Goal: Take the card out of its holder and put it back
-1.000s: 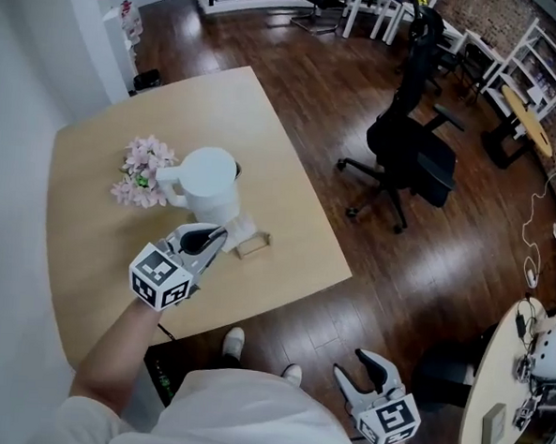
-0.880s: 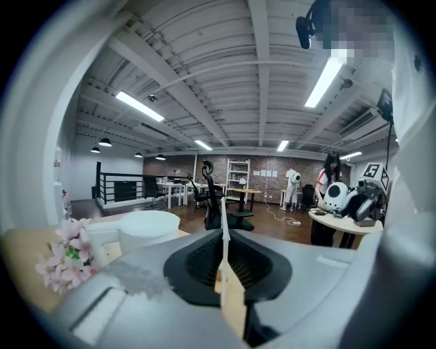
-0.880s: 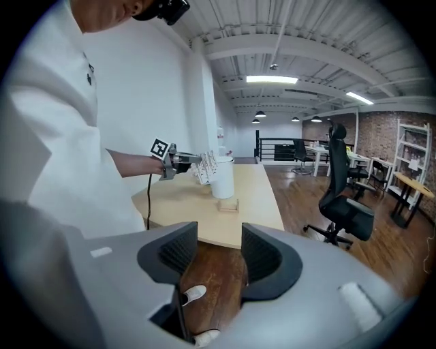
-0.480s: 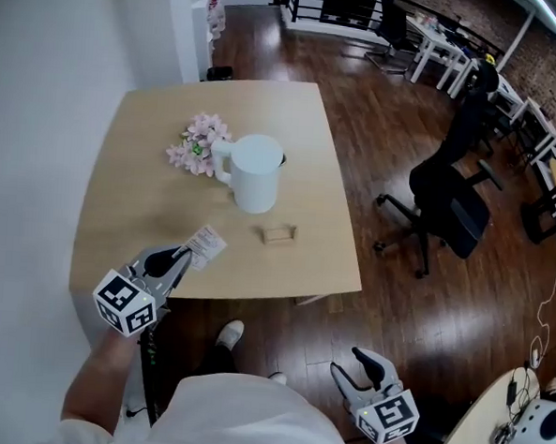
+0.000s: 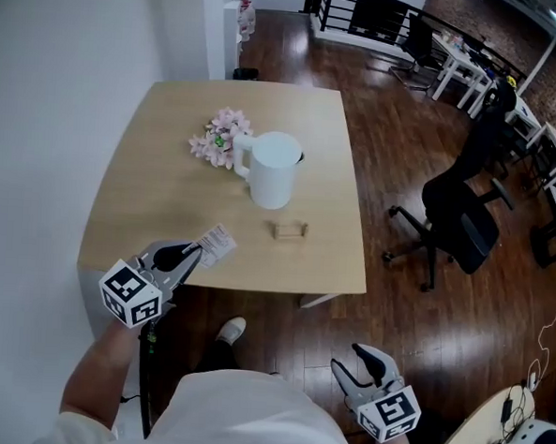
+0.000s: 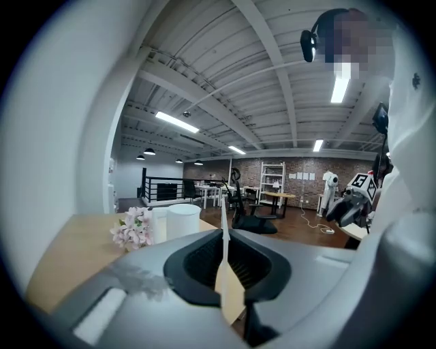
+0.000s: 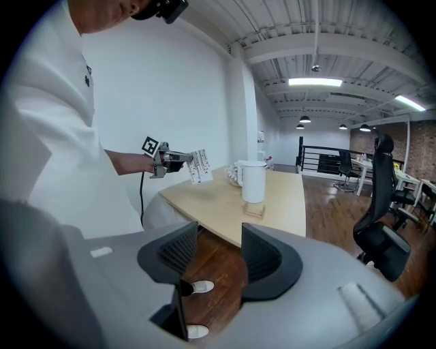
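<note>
Card (image 5: 217,244) sits pinched in the left gripper (image 5: 191,253) over the table (image 5: 148,190) edge, well apart from its holder (image 5: 288,230). Right gripper (image 5: 356,365) hangs low beside the person, jaws spread and empty.

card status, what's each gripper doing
Left gripper shut on card, held over table edge. Right gripper open, empty, off the table. Holder empty near white jug; path to it clear.

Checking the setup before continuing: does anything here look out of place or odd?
Only the card: it is out of its holder, clamped in the left hand-held gripper. Nothing looks spilled or damaged.
</note>
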`<state>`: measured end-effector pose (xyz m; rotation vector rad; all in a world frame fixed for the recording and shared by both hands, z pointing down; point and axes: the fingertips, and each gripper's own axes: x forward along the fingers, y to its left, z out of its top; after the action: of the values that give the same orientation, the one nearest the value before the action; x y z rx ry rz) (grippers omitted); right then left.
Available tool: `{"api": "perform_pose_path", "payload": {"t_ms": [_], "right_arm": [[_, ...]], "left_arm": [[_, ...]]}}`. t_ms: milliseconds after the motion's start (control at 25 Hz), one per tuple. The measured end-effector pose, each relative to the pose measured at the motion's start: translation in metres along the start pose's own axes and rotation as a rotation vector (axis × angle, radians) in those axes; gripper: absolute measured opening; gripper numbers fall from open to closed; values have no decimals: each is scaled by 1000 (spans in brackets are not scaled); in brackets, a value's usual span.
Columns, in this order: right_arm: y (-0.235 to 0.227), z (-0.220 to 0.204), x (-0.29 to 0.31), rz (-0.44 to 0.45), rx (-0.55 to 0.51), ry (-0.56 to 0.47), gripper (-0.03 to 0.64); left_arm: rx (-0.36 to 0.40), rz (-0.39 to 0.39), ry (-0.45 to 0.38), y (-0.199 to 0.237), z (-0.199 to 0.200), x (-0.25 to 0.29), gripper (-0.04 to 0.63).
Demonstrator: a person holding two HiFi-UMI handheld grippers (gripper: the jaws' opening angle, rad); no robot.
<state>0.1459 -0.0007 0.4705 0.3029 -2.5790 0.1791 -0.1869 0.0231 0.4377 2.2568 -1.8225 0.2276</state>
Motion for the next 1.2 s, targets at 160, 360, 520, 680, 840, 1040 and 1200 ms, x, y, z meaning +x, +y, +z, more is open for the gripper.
{"api": "perform_pose_path", "payload": {"t_ms": [160,360,520,680,840,1040,1200], "right_arm": [[-6,3,-5,-59,35,-1,207],[-12,1,1,-154,105,18,207],[-14,1,11,-219,155,42,207],[-7,2,25,-268,200,74,207],[-9,8,36,-324,246,77,207],[4,6,42,-396,321,86,207],[7,2,46,-439,365,87,207]], "left_arm": [[40,-96,15,4,18,39,15],[105,-252,40,7,28,105,15],[141,-359,59,7,24,156,15],[154,-427,78,13,11,194,15],[161,-480,101,17,1,228,15],[146,-524,134,23,-17,249,15],[138,-549,146,24,-30,263,15]]}}
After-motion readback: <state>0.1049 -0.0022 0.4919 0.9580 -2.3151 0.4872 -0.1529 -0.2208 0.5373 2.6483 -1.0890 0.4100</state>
